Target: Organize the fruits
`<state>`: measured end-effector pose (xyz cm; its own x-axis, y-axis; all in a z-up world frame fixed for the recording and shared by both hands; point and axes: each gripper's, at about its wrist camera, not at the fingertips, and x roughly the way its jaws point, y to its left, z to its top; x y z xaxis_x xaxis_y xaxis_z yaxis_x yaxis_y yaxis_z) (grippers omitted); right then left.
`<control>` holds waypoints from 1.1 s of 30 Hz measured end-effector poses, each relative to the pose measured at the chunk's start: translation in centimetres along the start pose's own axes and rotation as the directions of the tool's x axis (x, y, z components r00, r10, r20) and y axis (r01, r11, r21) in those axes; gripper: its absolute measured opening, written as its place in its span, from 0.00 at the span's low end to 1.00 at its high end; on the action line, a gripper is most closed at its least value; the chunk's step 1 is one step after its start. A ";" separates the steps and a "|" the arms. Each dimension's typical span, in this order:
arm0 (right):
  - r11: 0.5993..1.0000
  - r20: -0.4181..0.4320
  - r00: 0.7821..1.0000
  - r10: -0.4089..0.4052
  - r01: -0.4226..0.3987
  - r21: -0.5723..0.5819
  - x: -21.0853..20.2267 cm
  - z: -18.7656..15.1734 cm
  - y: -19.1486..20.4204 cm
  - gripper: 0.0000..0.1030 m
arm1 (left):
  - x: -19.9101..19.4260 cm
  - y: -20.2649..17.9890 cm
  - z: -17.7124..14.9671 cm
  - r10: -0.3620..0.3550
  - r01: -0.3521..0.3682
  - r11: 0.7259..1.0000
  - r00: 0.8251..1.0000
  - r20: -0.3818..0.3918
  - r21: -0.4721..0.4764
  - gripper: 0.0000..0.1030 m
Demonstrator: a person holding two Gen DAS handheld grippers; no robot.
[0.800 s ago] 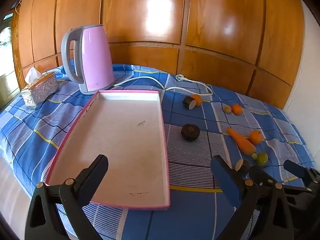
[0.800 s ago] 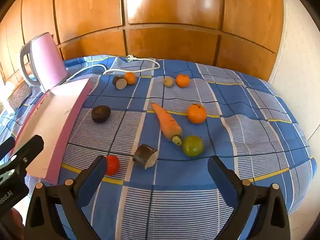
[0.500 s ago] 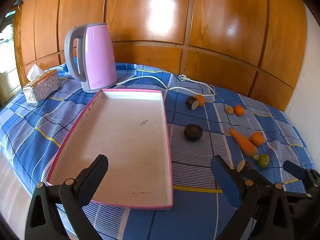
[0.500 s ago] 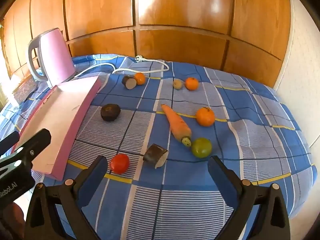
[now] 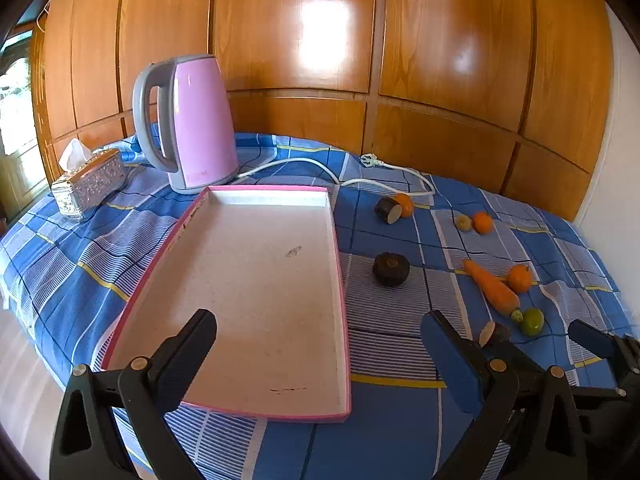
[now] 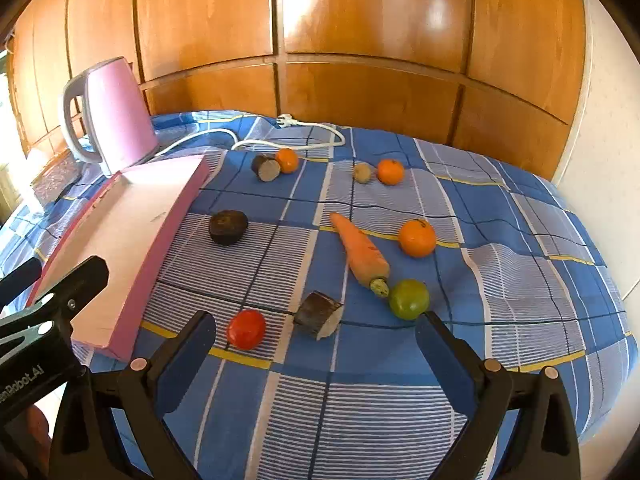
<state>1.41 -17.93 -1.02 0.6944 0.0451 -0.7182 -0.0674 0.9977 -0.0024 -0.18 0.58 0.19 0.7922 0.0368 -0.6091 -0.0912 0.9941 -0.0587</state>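
Observation:
A shallow pink-rimmed tray [image 5: 256,292] lies bare on the blue checked cloth; my left gripper [image 5: 320,344] hangs open over its near end. Right of the tray the produce is scattered: a red tomato [image 6: 246,329], a cut dark piece [image 6: 319,314], a green fruit [image 6: 409,299], a carrot [image 6: 362,254], an orange [image 6: 417,237], a dark round fruit [image 6: 228,227]. Farther back lie another orange [image 6: 390,171], a small brownish fruit [image 6: 362,172], an orange [image 6: 287,160] touching a second cut dark piece [image 6: 265,168]. My right gripper [image 6: 316,346] stands open above the tomato and cut piece, holding nothing.
A pink electric kettle [image 5: 192,124] stands behind the tray, its white cord and plug [image 5: 368,159] trailing across the cloth toward the far fruits. A silver tissue box [image 5: 88,184] sits at the left. Wooden panels close the back; a white wall [image 6: 600,160] is at the right.
Both views have pulled back and tilted up a little: the tray, kettle and fruits sit higher and smaller, and the tomato now shows fully between the right fingers.

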 end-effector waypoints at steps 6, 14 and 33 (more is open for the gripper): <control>1.000 -0.001 1.000 0.005 -0.005 -0.018 -0.1 0.0 0.4 0.98 | -0.2 0.3 0.0 0.007 -0.007 1.000 1.000 0.003 -0.002 0.99; 1.000 -0.004 1.000 0.005 -0.005 0.001 -0.2 -0.1 0.1 0.93 | -0.7 0.4 0.3 0.007 -0.007 1.000 1.000 0.016 0.003 0.99; 0.998 -0.043 0.998 0.046 -0.044 0.047 -0.2 -0.6 -0.8 0.63 | -1.1 0.0 0.3 0.004 -0.004 1.000 1.000 0.022 0.016 0.99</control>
<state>0.88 -18.72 -1.26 0.6589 0.0886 -0.7470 -0.0641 0.9960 0.0616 -0.86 0.52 1.07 0.8051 0.0429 -0.5916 -0.0852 0.9954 -0.0437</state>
